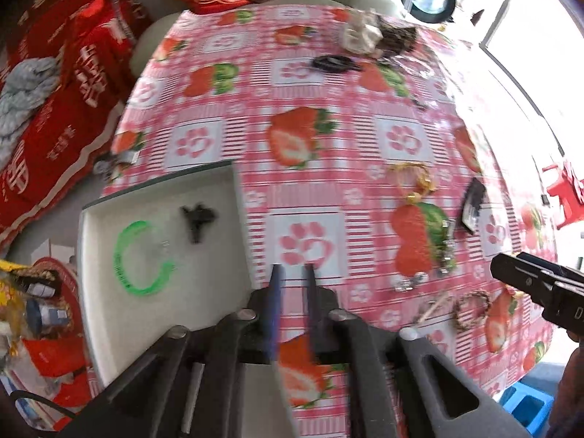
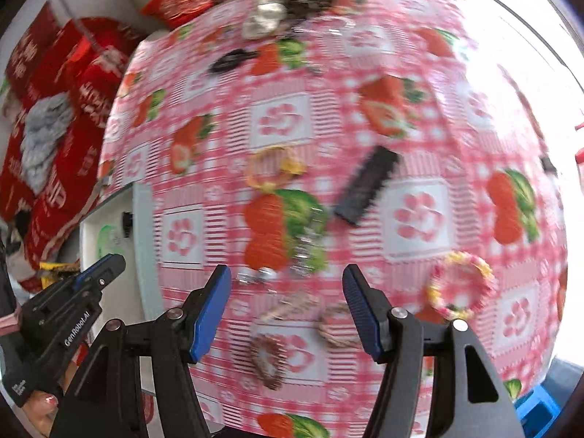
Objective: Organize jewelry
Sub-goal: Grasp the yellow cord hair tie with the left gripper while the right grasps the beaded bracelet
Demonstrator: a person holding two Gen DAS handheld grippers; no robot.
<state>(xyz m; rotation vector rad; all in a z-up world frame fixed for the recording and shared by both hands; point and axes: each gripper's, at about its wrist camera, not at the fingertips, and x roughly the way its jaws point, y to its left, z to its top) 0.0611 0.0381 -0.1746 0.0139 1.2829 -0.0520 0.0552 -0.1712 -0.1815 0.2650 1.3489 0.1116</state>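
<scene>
Left wrist footage showed the left gripper pointed steeply down over the pink strawberry tablecloth, just beside the white tray. Its jaws appeared only narrowly parted, with nothing seen between them; motion blur kept the exact gap from being judged. Inside the tray a green bangle and a small black clip were seen lying apart from each other. On the cloth to the right, a gold bracelet, a silver chain and a woven ring were spread out, well apart from the tray. The right gripper was caught at the right edge of that view.

From the right wrist camera, the right gripper was seen with its jaws standing wide apart and empty, above the loose jewelry. A heart-shaped beaded piece and the woven ring lay on the cloth between the blue pads, untouched. A dark comb and a pink-and-yellow beaded bracelet lay farther off. The tray was seen at the left table edge.
</scene>
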